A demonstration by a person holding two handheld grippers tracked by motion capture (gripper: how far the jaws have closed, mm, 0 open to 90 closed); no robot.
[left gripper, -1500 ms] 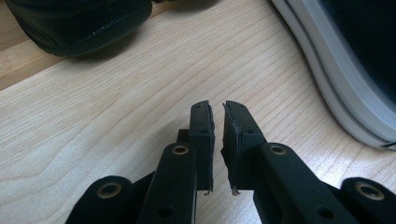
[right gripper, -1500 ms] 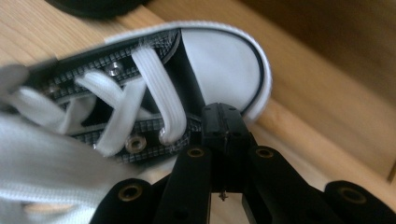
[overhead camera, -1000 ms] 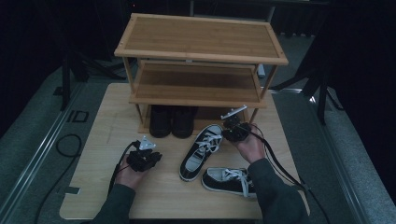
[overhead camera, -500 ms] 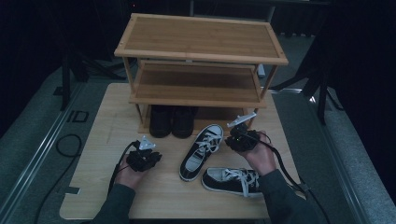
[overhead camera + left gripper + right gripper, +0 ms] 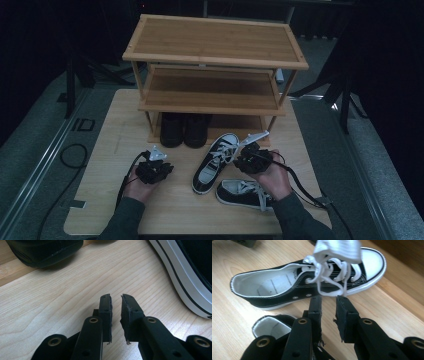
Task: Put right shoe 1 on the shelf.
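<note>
Sneakers sit at the near right of the table (image 5: 105, 130): one black-and-white sneaker (image 5: 242, 192) lies nearest, under the person's right hand, and the second sneaker (image 5: 216, 161) angles toe-first toward the bamboo shoe rack (image 5: 215, 65). Above them the right gripper (image 5: 329, 303) hovers, its jaws just having been opening, a narrow gap between them with nothing gripped, a white lace just ahead. At near left, the left gripper (image 5: 116, 301) rests low over bare wood, jaws also just parting and empty. Open tabletop lies around it. Farther back, black shoes (image 5: 184, 131) stand under the rack's lowest shelf.
</note>
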